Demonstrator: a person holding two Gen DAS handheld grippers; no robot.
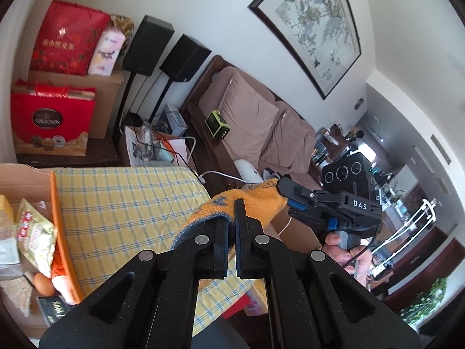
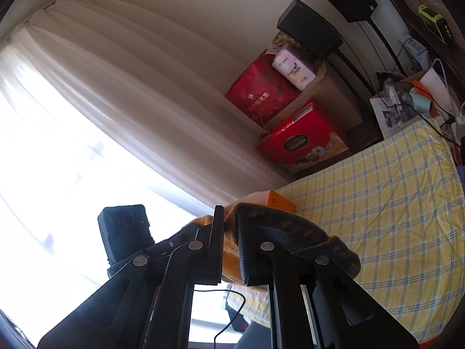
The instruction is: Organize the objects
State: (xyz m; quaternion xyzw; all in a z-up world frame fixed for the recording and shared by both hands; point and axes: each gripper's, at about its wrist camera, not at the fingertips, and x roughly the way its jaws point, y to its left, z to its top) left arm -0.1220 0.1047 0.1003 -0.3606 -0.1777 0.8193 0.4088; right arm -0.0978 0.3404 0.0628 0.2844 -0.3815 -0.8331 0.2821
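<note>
Two grippers clamp one sock [image 1: 247, 203]: left gripper [image 1: 231, 218] fingers pinch cuff, right gripper [image 1: 283, 193] fingers pinch toe at 2 o'clock. Sock hangs above checked tabletop [image 1: 116, 203]. Keep tension even, lower flat, release together.

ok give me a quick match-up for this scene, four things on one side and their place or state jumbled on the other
Things:
1. orange sock
2. egg
3. green device
4. checked cloth

Places or states:
A. on the sofa's arm
B. spread over the table
C. in the cardboard box
D. held at both ends by the left gripper and right gripper

Pairs: 1-D, 2-C, 3-A, 4-B
</note>
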